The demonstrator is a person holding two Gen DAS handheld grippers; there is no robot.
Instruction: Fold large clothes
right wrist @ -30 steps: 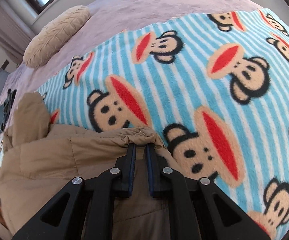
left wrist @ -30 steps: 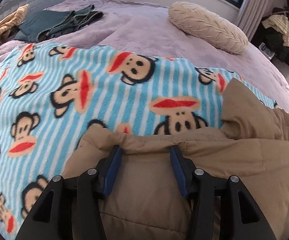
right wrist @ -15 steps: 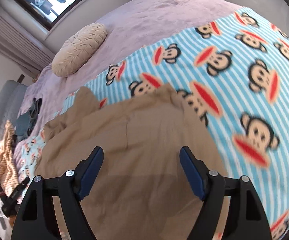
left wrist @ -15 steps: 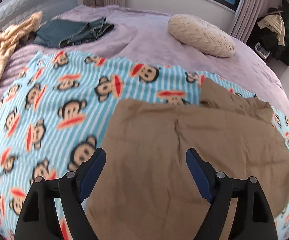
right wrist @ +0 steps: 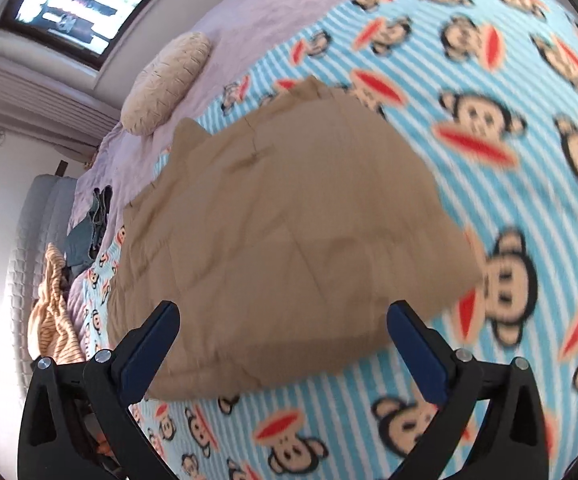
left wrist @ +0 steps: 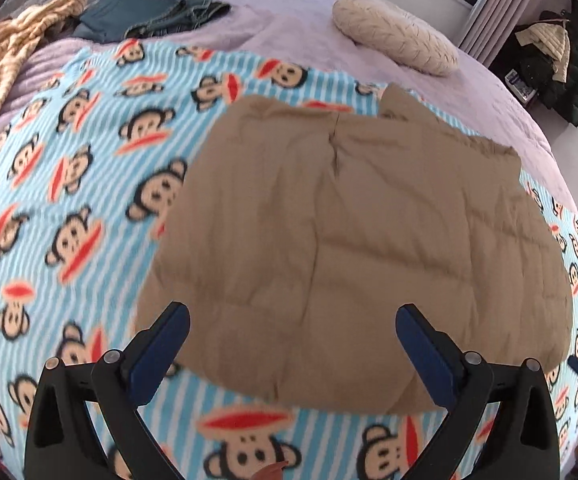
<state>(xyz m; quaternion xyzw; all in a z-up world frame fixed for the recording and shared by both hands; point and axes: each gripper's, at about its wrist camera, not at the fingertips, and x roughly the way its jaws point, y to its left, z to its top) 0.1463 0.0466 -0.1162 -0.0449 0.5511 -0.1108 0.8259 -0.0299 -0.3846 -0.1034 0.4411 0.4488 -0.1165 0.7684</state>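
Note:
A tan quilted garment (left wrist: 353,240) lies folded into a rough rectangle on the blue striped monkey-print blanket (left wrist: 69,184); it also shows in the right wrist view (right wrist: 289,240). My left gripper (left wrist: 293,340) is open and empty, raised above the garment's near edge. My right gripper (right wrist: 285,340) is open and empty, also above the near edge. The blanket shows in the right wrist view (right wrist: 509,128) too.
A cream round pillow (left wrist: 393,40) lies on the purple bedspread (left wrist: 289,16) beyond the blanket. Folded jeans (left wrist: 149,16) and an orange striped cloth (left wrist: 5,52) lie at the far left. Dark coats (left wrist: 557,52) hang at the far right.
Both grippers let go of the garment's far edge, opened wide and pulled back and up. The garment now lies folded on the blanket.

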